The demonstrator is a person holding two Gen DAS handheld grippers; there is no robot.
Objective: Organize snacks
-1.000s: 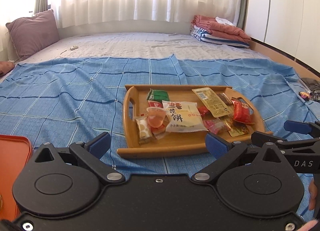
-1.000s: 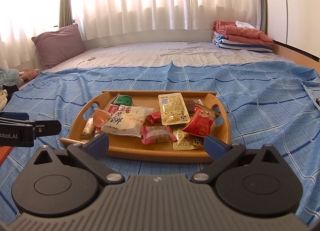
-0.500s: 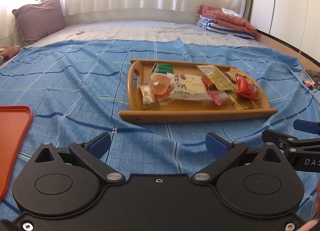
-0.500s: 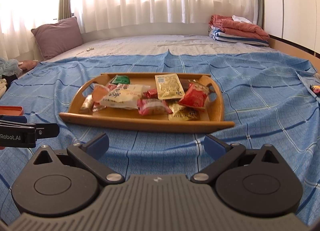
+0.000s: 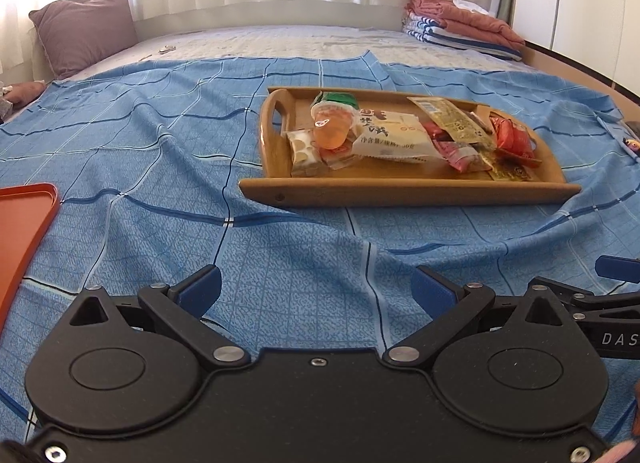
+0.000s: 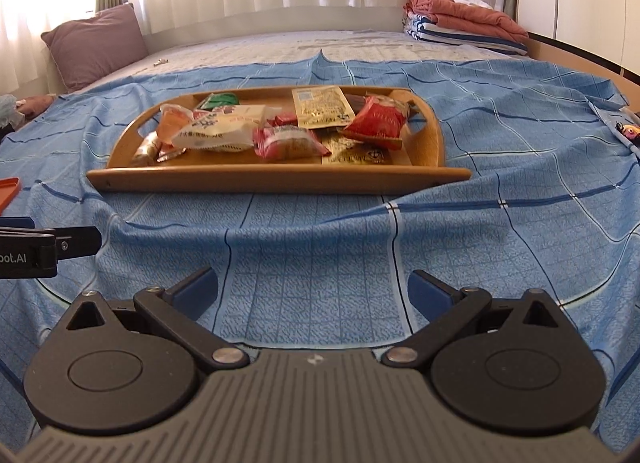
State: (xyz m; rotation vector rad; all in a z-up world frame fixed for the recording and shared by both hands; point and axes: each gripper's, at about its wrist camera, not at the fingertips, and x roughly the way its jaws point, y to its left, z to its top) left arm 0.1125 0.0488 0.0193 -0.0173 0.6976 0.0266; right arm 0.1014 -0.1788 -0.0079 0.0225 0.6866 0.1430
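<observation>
The snacks [image 6: 276, 131] lie heaped in a wooden tray [image 6: 276, 182] that sits on the blue checked sheet [image 6: 320, 263] of a bed: a jelly cup [image 5: 334, 127] on the left end, a large white biscuit pack [image 5: 390, 137] beside it, a tan sachet [image 6: 322, 107] and a red packet [image 6: 378, 119] toward the right, and smaller wrappers overlapping between them. An orange tray [image 5: 24, 219] lies on the sheet at the left, well apart from the wooden one, and what shows of it holds nothing. Over the last second both cameras have dropped and drawn back, so the wooden tray now sits farther off and is seen almost edge-on, while the packets inside lie as they did. The left gripper [image 5: 316, 289] and the right gripper [image 6: 312, 287] both stand spread wide with nothing between their fingers, low over bare sheet short of the tray. This retreat would fit a pause before reaching in as well as a pull-back after setting things down; the mixed pile suggests sorting remains.
</observation>
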